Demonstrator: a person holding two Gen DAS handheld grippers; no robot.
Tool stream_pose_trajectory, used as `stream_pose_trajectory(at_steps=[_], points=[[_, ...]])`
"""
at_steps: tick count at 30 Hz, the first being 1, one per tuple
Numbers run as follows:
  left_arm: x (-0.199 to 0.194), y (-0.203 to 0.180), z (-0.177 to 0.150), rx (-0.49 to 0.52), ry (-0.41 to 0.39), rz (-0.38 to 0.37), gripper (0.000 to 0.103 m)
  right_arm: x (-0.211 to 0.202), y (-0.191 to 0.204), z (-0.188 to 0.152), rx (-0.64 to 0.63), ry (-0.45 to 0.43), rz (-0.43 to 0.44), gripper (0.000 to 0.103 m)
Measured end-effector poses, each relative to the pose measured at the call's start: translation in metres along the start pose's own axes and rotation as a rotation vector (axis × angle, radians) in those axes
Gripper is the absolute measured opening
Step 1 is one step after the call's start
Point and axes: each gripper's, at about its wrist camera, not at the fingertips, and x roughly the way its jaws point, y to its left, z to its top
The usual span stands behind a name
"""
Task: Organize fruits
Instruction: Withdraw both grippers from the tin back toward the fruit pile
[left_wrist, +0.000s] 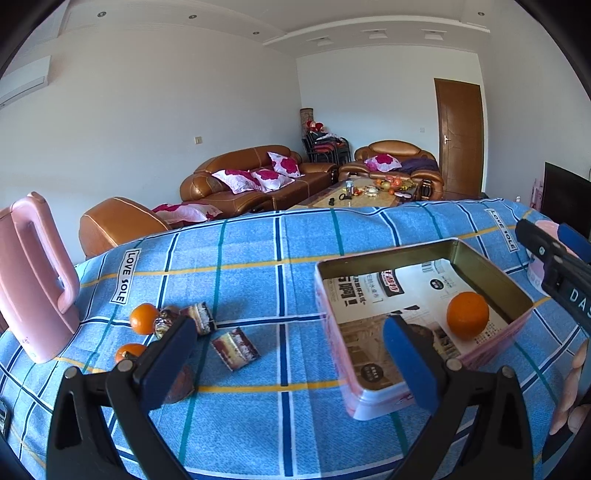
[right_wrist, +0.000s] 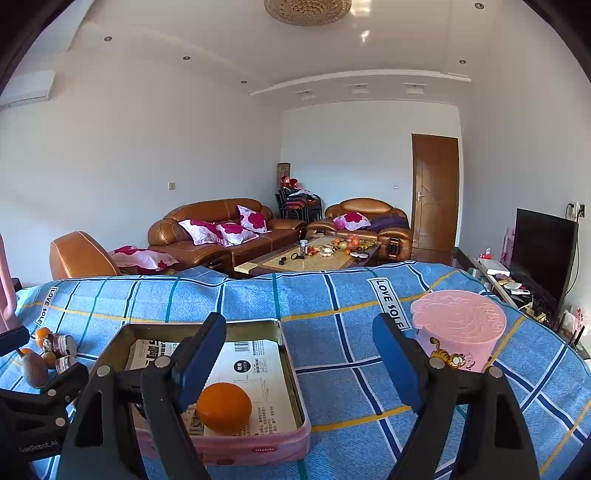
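Lettering "LOVE SOLE" is showing on black-and-white label strips on the blue plaid tablecloth (left_wrist: 258, 280): two strips in the left wrist view, two in the right wrist view. "DAS…" is reading partly on the black body of the right gripper (left_wrist: 550, 240) at the left view's right edge. "GenRoboAI…" is sitting on the left gripper's body in the right wrist view, small and blurred. Printed paper lining the pink rectangular metal tin (right_wrist: 295, 402) is carrying a barcode and Chinese text I cannot read. A cartoon orange cat is printed on the pink lidded plastic cup (right_wrist: 458, 332), standing right of the tin.

Count: one large orange (right_wrist: 224, 407) is lying inside the tin, near its right end, touching no gripper. Two small oranges (left_wrist: 143, 318) are sitting on the cloth left of the tin, beside three wrapped snack pieces (left_wrist: 236, 349). One brown pear-like fruit (right_wrist: 34, 367) is lying there too. One pink kettle (left_wrist: 33, 280) is standing far left.

Left gripper (left_wrist: 291, 354) is standing with jaws wide apart, nothing between the pads. Right gripper (right_wrist: 299, 362) is also spread, empty, hovering over the tin's right edge.
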Motion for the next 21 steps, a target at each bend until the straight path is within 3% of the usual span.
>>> stream_pose_trajectory(at_steps=[13,21], points=[[-0.001,0.037,-0.008,0.062,0.018,0.035,0.103,-0.006,0.035,-0.008,0.0,0.073,0.06,0.083],[0.002,0.068,-0.009,-0.021,0.025,0.013,0.103,-0.01,0.079,-0.012,0.018,0.111,0.141,0.083]])
